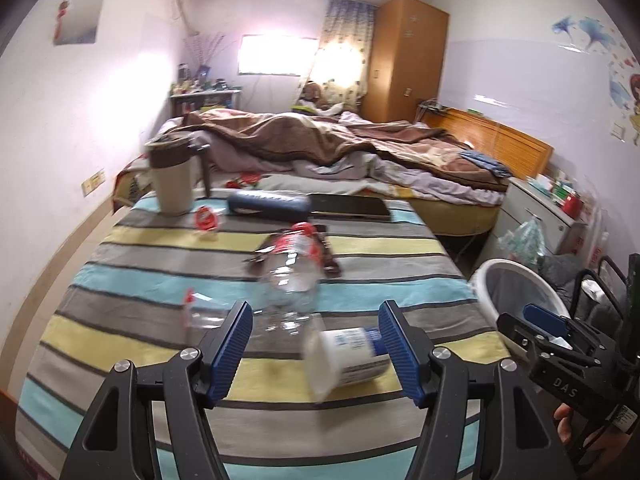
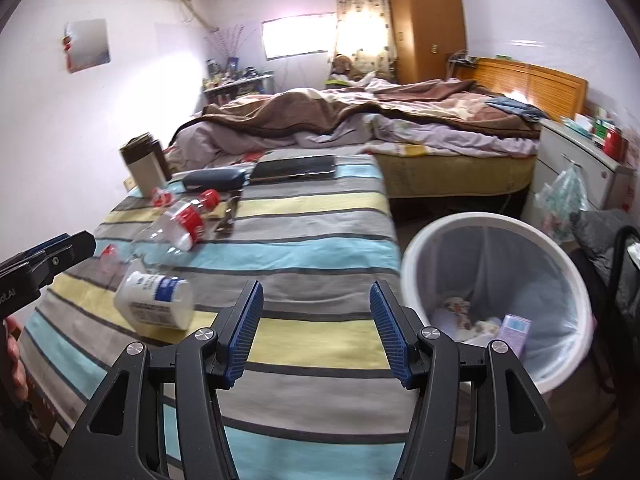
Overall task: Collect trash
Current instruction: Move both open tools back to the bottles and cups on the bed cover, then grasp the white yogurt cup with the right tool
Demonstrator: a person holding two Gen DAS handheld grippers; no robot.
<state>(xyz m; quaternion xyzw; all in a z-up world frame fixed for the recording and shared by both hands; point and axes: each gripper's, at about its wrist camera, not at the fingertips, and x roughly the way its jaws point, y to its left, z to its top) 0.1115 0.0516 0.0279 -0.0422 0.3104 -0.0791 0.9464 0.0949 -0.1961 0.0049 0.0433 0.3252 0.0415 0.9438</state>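
Note:
A white paper cup [image 1: 346,358] with blue print lies on its side on the striped cloth [image 1: 140,240], between and just beyond my open left gripper [image 1: 315,312]; it also shows in the right wrist view [image 2: 154,302]. A clear plastic bottle [image 1: 294,276] with a red label lies behind it, also seen from the right [image 2: 176,228]. A small clear wrapper [image 1: 200,312] with a red tab lies left. My right gripper [image 2: 316,300] is open and empty over the cloth's right part, beside a white trash bin [image 2: 408,264] holding some scraps.
A beige jug [image 1: 172,176], a dark blue case [image 1: 268,204], a black tablet [image 1: 348,206] and a red-topped lid [image 1: 206,218] sit at the cloth's far end. A bed with brown blankets [image 1: 320,136] lies beyond. A white cabinet [image 2: 580,164] stands right.

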